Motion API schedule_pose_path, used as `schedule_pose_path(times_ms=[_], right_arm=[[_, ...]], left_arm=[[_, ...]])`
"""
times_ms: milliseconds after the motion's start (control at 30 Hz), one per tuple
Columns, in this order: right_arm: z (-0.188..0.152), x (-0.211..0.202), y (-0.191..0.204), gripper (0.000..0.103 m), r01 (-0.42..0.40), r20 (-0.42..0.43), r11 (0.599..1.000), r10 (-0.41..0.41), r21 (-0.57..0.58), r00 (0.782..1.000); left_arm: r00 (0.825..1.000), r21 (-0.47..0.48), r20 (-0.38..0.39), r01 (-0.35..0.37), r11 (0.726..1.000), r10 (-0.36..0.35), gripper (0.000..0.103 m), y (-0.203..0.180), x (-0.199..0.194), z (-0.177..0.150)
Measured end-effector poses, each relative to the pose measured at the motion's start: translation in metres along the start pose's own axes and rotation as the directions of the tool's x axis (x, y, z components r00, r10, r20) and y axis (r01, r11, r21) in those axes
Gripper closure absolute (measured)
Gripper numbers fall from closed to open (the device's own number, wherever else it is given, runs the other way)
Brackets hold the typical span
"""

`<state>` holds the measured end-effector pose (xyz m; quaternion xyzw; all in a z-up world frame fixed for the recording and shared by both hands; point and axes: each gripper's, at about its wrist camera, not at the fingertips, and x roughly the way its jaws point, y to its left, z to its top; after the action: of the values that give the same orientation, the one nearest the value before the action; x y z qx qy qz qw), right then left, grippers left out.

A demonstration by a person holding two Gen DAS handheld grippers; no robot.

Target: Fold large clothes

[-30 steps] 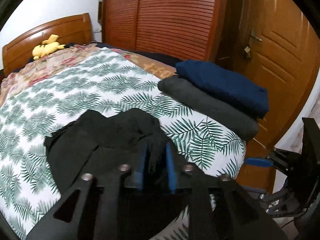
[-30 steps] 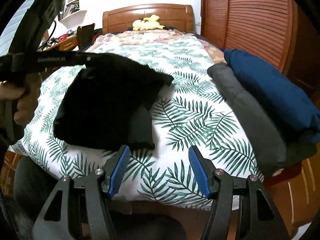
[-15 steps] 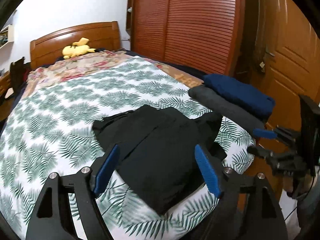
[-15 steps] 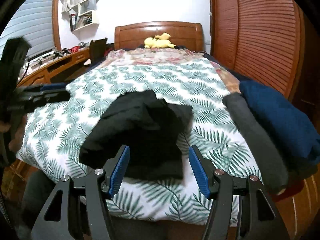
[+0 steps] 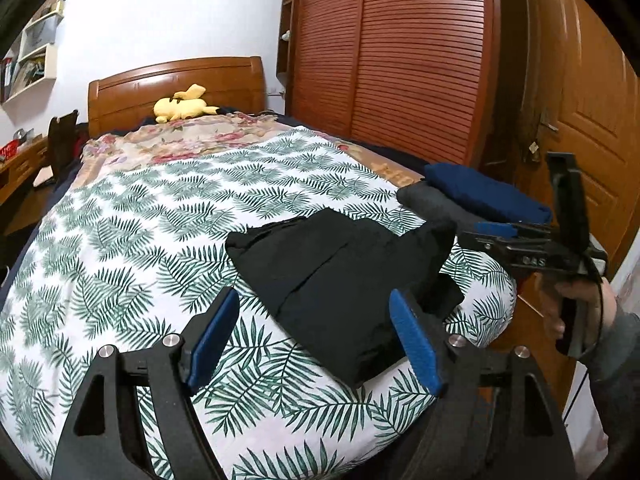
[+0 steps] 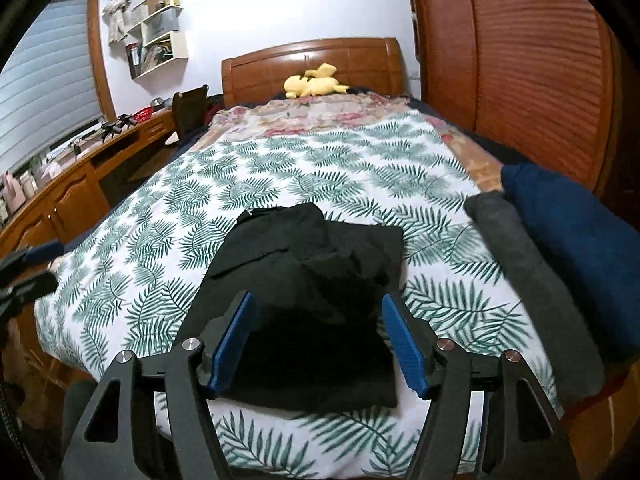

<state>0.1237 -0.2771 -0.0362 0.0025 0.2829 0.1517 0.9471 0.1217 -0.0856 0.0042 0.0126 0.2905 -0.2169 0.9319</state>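
Since one second ago the left gripper has released the black garment, which lies folded at the bed's foot. Both grippers gape wide, empty. Only the left view shows the right gripper and hand; the garment's near edge is hidden behind the fingers.

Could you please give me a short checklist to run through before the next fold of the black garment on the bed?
1. Left gripper jaws open, holding nothing: ok.
2. Right gripper jaws open, holding nothing: ok.
3. Black garment lies wholly on the bed: ok.
4. Garment folded flat and neat: not ok, its upper layers look bunched.
5. Garment apart from the grey and blue stack: ok.
6. Layers underneath aligned: cannot tell.
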Motion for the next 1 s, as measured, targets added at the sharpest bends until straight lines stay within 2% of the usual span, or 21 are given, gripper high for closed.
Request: schedule_pose_path(times_ms=[133, 333, 400, 467, 533, 600, 633, 733, 933, 1000], right_arm=[[0.006, 0.019, -0.005, 0.032, -0.001, -0.024, 0.998, 0.002, 0.061, 1.000], [0.008, 0.054, -0.018, 0.032, -0.006, -0.103, 0.991, 0.020, 0.131, 0.994], [0.007, 0.062, -0.024, 0.032, -0.047, -0.112, 0.986, 0.066, 0.161, 0.992], [0.007, 0.068, -0.025, 0.044, -0.090, -0.111, 0.982, 0.109, 0.164, 0.988], [0.008, 0.071, -0.026, 0.076, -0.115, -0.109, 0.985, 0.129, 0.128, 0.986], [0.006, 0.066, -0.022, 0.089, -0.119, -0.086, 0.990, 0.126, 0.080, 0.988], [0.002, 0.059, -0.020, 0.093, -0.113, -0.062, 0.992, 0.116, 0.055, 0.991], [-0.003, 0.043, -0.018, 0.093, -0.091, -0.005, 0.995, 0.092, 0.038, 0.996], [-0.030, 0.053, -0.027, 0.093, -0.068, -0.078, 0.996, 0.073, 0.056, 0.994], [-0.035, 0.058, -0.031, 0.090, -0.063, -0.087, 0.996, 0.069, 0.070, 0.994]], left_arm=[[1.000, -0.017, -0.017, -0.004, 1.000, 0.004, 0.025, 0.008, 0.003, -0.006], [0.999, -0.013, -0.026, -0.043, 0.999, 0.042, 0.025, 0.008, 0.007, -0.012], [0.999, -0.031, -0.031, -0.042, 0.999, 0.041, 0.025, 0.007, 0.008, -0.017], [0.998, -0.027, -0.038, -0.051, 0.998, 0.050, 0.025, 0.006, 0.009, -0.020], [0.997, -0.013, -0.045, -0.060, 0.998, 0.060, 0.025, 0.003, 0.012, -0.022], [0.997, -0.005, -0.052, -0.062, 0.998, 0.062, 0.025, 0.003, 0.014, -0.022], [0.996, 0.000, -0.056, -0.064, 0.998, 0.064, 0.025, 0.003, 0.016, -0.022], [0.996, -0.001, -0.053, -0.066, 0.998, 0.066, 0.025, 0.004, 0.020, -0.021], [0.997, 0.005, -0.035, -0.072, 0.997, 0.072, 0.025, 0.007, 0.031, -0.027], [0.997, 0.007, -0.038, -0.069, 0.998, 0.070, 0.025, 0.010, 0.041, -0.029]])
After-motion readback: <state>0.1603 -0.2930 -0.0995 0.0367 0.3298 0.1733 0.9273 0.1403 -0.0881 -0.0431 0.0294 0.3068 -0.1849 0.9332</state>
